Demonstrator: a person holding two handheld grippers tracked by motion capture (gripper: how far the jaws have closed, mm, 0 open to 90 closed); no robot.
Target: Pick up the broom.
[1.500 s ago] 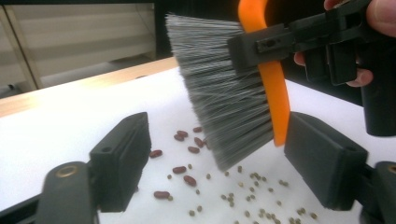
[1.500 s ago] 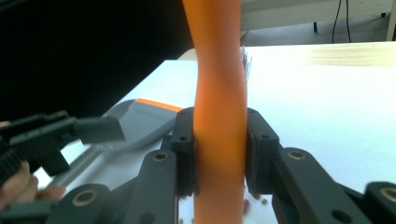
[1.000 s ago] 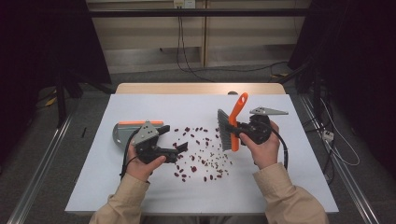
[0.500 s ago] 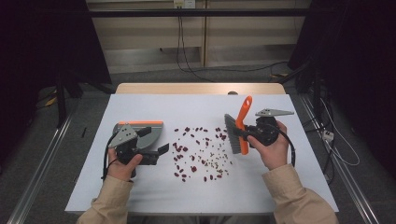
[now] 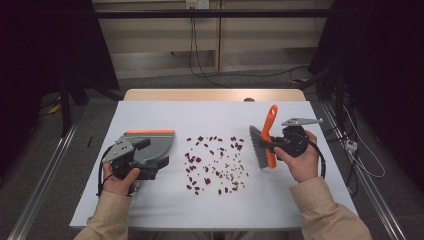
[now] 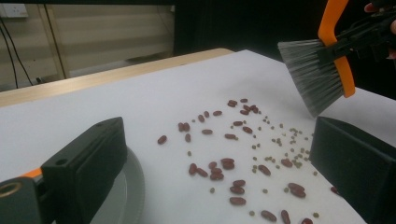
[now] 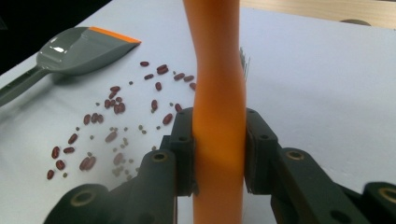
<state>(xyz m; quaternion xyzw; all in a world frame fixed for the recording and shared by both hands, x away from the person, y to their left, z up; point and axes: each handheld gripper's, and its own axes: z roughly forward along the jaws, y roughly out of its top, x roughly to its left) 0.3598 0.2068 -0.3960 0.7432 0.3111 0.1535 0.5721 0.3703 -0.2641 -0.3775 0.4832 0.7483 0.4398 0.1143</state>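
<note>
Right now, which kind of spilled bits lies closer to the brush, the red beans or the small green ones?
The small green ones, scattered just beside the brush bristles; the red beans mostly spread toward the dustpan.

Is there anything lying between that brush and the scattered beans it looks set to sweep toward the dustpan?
Nothing visible. The brush, clamped in the right tool, hangs just right of the beans, with bare white table between. The dustpan lies on the beans' far left.
</note>
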